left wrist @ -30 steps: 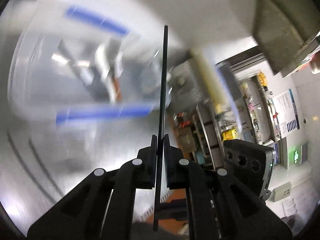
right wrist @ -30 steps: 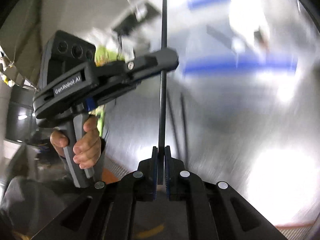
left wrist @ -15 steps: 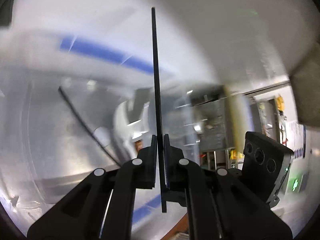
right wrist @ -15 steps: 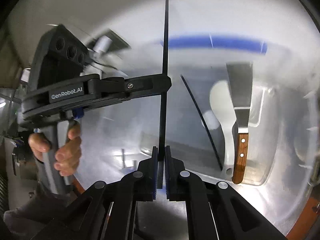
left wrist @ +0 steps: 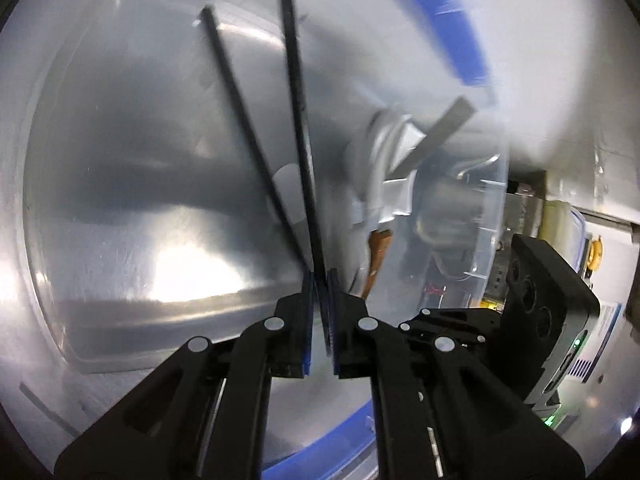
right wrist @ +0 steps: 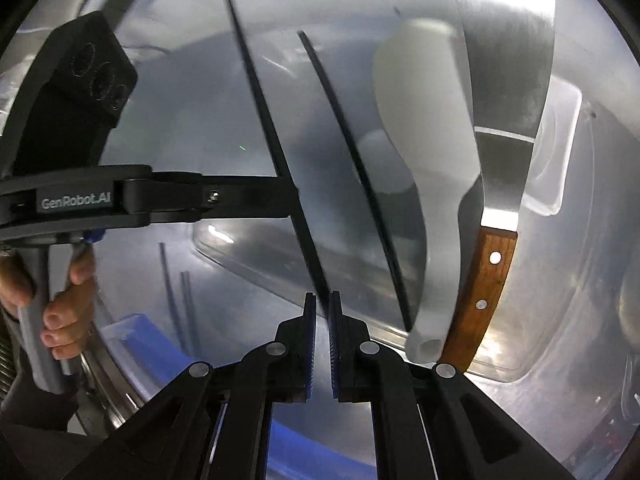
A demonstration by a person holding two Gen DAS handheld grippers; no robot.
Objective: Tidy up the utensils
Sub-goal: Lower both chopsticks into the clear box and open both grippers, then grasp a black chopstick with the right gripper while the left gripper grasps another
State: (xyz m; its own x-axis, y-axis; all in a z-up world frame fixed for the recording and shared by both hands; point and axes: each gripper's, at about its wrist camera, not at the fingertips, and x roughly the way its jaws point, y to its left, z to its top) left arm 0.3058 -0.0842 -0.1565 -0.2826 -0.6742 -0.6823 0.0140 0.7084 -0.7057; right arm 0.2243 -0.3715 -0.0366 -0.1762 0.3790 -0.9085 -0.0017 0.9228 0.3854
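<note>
While both grippers descend, clear bin (right wrist: 560, 128) now fills view; scraper (right wrist: 508, 92) and white spoon (right wrist: 432, 128) inside. Left gripper (left wrist: 320, 280) and right gripper (right wrist: 322, 300) clenched on black chopstick (right wrist: 276, 144), over bin beside second chopstick (right wrist: 352, 152). Release imminent.

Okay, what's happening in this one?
A person is holding one thin black chopstick with both grippers: the left gripper pinches it partway along, the right gripper grips its near end. It hangs over a clear plastic bin that already holds another chopstick, a white spoon and a wooden-handled spatula. Both sets of jaws are shut on it.
</note>
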